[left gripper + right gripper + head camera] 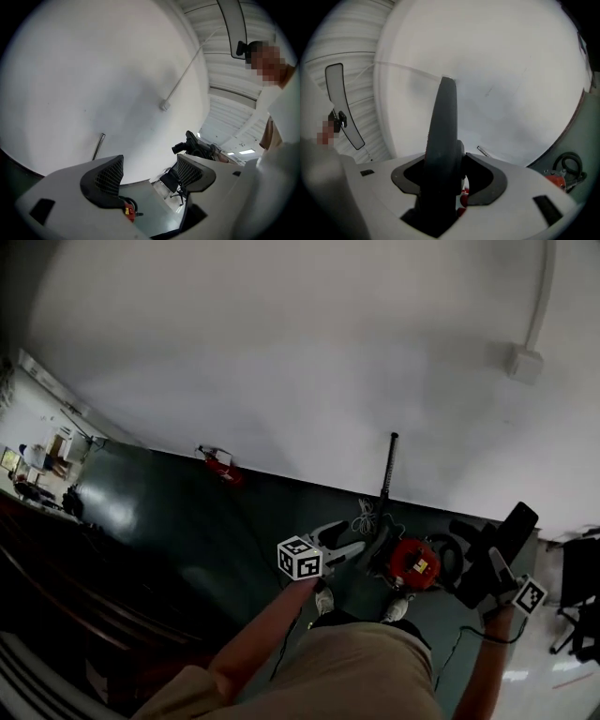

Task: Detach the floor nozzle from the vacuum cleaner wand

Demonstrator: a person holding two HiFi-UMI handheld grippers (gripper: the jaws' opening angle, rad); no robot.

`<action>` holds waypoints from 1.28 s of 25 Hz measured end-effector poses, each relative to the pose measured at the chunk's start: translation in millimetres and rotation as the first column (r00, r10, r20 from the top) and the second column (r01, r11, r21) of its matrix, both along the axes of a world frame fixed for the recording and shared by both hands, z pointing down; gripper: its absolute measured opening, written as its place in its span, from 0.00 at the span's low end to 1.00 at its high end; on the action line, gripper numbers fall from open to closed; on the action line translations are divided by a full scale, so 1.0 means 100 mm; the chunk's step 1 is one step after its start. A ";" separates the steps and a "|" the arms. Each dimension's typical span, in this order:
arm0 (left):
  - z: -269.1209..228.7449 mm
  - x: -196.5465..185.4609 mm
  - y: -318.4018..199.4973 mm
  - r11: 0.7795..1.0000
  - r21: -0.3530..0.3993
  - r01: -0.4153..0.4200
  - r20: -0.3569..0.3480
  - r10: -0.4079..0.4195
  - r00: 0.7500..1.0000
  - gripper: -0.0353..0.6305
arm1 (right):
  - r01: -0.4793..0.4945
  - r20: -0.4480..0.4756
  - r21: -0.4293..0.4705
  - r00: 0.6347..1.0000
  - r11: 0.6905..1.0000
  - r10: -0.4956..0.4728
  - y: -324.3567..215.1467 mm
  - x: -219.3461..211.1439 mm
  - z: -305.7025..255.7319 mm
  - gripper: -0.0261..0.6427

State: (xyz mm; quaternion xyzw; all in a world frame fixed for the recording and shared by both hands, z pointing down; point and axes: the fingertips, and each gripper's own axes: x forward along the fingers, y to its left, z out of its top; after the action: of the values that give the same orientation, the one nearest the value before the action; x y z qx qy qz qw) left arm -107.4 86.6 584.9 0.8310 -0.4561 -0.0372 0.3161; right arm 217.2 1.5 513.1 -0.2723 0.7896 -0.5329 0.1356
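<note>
The right gripper is clamping the floor nozzle, its jaws pressing on both sides of the dark grey piece. In the right gripper view the nozzle is standing up between the pads and filling the gap. It is hanging above the dark green floor at the person's right side, detached from the wand and well apart from it.

The wand is standing upright against the white wall, just behind the red canister vacuum. The vacuum is resting on the floor, just beyond the person's shoes.

The left gripper is hovering in front of the person, to the left of the vacuum, with its marker cube facing up. Its jaws are standing apart and holding nothing (only wall and floor are showing through the gap in the left gripper view). That view is also catching the wand against the wall and a corner of the red vacuum below the left jaw.
</note>
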 end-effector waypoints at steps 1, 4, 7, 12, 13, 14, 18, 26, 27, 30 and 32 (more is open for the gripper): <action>-0.05 -0.06 0.06 1.000 0.012 0.004 0.005 -0.004 1.000 0.60 | -0.013 -0.011 0.017 1.000 1.000 0.014 0.08 0.04 0.03 0.38; -0.12 -0.35 0.22 0.998 0.050 0.034 0.038 -0.036 0.999 0.51 | -0.040 -0.049 0.027 0.998 0.999 0.041 0.23 0.02 0.20 0.38; -0.03 -0.74 0.30 0.996 0.064 0.060 0.080 -0.065 0.995 0.44 | -0.050 -0.063 0.004 0.997 0.999 0.050 0.26 -0.16 0.42 0.38; 0.31 -1.33 0.53 0.992 0.027 0.121 0.110 -0.123 0.986 0.37 | -0.058 -0.079 -0.022 0.995 0.998 0.056 0.34 -0.48 0.83 0.38; 0.40 -1.42 0.55 0.990 0.014 0.137 0.101 -0.138 0.985 0.37 | -0.062 -0.087 -0.029 0.994 0.998 0.059 0.35 -0.53 0.91 0.38; 0.48 -1.49 0.55 0.989 0.003 0.150 0.095 -0.150 0.984 0.36 | -0.064 -0.092 -0.034 0.994 0.997 0.061 0.35 -0.59 0.98 0.38; 0.79 -1.57 0.47 0.988 -0.019 0.154 0.109 -0.152 0.982 0.36 | -0.078 -0.064 -0.041 0.995 0.996 0.075 0.34 -0.81 1.14 0.38; 1.05 -1.26 0.06 0.992 -0.049 0.117 0.070 -0.113 0.991 0.36 | -0.110 -0.168 -0.089 0.981 0.990 0.094 0.28 -0.98 1.44 0.38; 1.04 -1.18 -0.01 0.994 -0.045 0.102 0.069 -0.099 0.993 0.36 | -0.112 -0.169 -0.092 0.981 0.989 0.095 0.25 -1.01 1.44 0.38; 0.96 -0.92 -0.24 0.998 -0.030 0.052 0.065 -0.050 0.997 0.36 | -0.106 -0.169 -0.097 0.982 0.990 0.088 0.16 -1.10 1.43 0.38; 0.89 -0.74 -0.36 1.000 -0.015 0.016 0.062 -0.015 0.998 0.36 | -0.091 -0.143 -0.115 0.987 0.989 0.074 0.10 -1.18 1.43 0.38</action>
State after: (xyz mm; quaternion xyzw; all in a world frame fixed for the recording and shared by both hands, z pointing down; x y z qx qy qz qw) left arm -181.2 50.4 673.8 0.8257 -0.4725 -0.0107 0.3079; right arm 99.6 11.9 656.4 -0.3488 0.7514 -0.5535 0.0855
